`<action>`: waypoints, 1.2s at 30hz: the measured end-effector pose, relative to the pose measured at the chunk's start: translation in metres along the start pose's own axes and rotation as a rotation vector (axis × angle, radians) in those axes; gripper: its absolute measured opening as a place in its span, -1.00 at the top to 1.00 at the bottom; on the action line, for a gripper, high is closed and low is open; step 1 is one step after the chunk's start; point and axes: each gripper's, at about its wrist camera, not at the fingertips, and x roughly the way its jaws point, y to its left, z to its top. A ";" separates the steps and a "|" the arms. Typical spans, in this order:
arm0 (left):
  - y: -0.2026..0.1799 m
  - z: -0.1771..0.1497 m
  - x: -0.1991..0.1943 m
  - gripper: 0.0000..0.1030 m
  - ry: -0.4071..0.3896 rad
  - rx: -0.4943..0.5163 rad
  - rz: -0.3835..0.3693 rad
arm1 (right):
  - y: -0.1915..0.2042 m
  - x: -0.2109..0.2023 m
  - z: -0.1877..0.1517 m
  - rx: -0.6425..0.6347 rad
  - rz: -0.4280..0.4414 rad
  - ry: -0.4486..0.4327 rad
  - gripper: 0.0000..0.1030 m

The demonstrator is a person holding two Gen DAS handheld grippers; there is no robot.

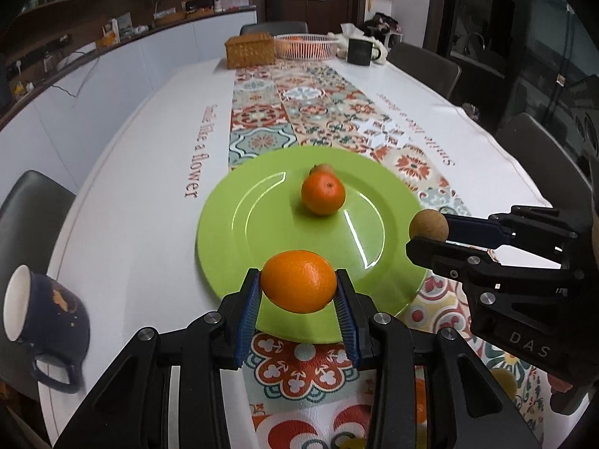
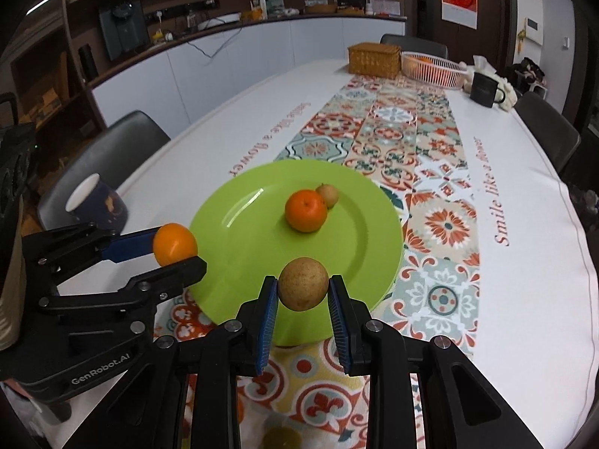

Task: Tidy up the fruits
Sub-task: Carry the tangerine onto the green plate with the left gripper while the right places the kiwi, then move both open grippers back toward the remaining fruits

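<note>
My left gripper [image 1: 298, 292] is clamped on an orange [image 1: 298, 281], both blue pads pressed on its sides. It hangs over the near rim of the green plate [image 1: 239, 232], not touching it as far as I can tell. From the right wrist view the same gripper [image 2: 176, 252] comes in at the plate's left edge [image 2: 232, 262] with that orange [image 2: 175, 244] at its tip.

My right gripper [image 2: 303, 292] is closed on a small brown round fruit [image 2: 303, 283], pads tight on both sides. It sits above the plate's near rim too. In the left wrist view I see this gripper [image 1: 428, 234] at the plate's right edge, brown fruit [image 1: 428, 224] pinched at the tips.

On the plate, near its middle: one tangerine [image 2: 306, 210] lying there, and a second small brown fruit [image 2: 327, 195] just behind it, touching or nearly so, can't tell which. In the left view the tangerine [image 1: 323, 192] mostly hides that fruit [image 1: 322, 167].

Left of the plate, near the table edge: a dark blue mug [image 1: 48, 321] with a white inside, tilted in the fisheye. Plate sits partly on a patterned runner [image 2: 441, 224] over a white tablecloth [image 2: 531, 262].

Far beyond the plate at the table's other end: a wicker box [image 2: 374, 59], a white wire basket [image 2: 434, 67] with orange fruit in it beside the box, and a black mug [image 2: 485, 88] right of the basket.
</note>
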 end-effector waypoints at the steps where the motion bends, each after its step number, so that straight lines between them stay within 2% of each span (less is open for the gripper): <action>1: 0.000 0.000 0.003 0.25 0.008 0.000 -0.002 | -0.001 0.003 0.000 0.000 0.002 0.005 0.45; 4: -0.001 0.000 0.008 0.21 0.018 0.006 0.000 | -0.002 0.009 0.000 0.004 -0.001 0.010 0.45; 7: 0.000 0.000 0.004 -0.05 0.000 0.008 0.015 | -0.003 0.011 0.001 0.006 -0.001 0.010 0.43; 8: 0.000 0.000 0.002 -0.06 -0.005 0.006 0.019 | -0.003 0.011 0.001 0.005 -0.006 0.009 0.41; 10: 0.003 0.000 -0.002 -0.07 -0.009 -0.004 0.033 | -0.004 0.009 0.001 0.009 -0.020 0.001 0.14; 13: 0.003 -0.002 -0.013 -0.14 -0.023 -0.008 0.051 | -0.005 0.000 -0.002 0.016 -0.032 -0.019 0.12; 18: 0.000 -0.010 -0.040 -0.38 -0.077 -0.021 0.068 | -0.004 -0.025 -0.010 0.026 -0.051 -0.059 0.12; 26: -0.013 -0.028 -0.093 -0.59 -0.162 -0.011 0.076 | 0.009 -0.082 -0.027 0.006 -0.080 -0.177 -0.11; 32: -0.020 -0.039 -0.124 -0.63 -0.199 -0.024 0.079 | 0.017 -0.120 -0.038 0.006 -0.090 -0.246 -0.25; 36: -0.021 -0.044 -0.137 -0.64 -0.203 -0.030 0.079 | 0.020 -0.135 -0.046 0.025 -0.107 -0.254 -0.30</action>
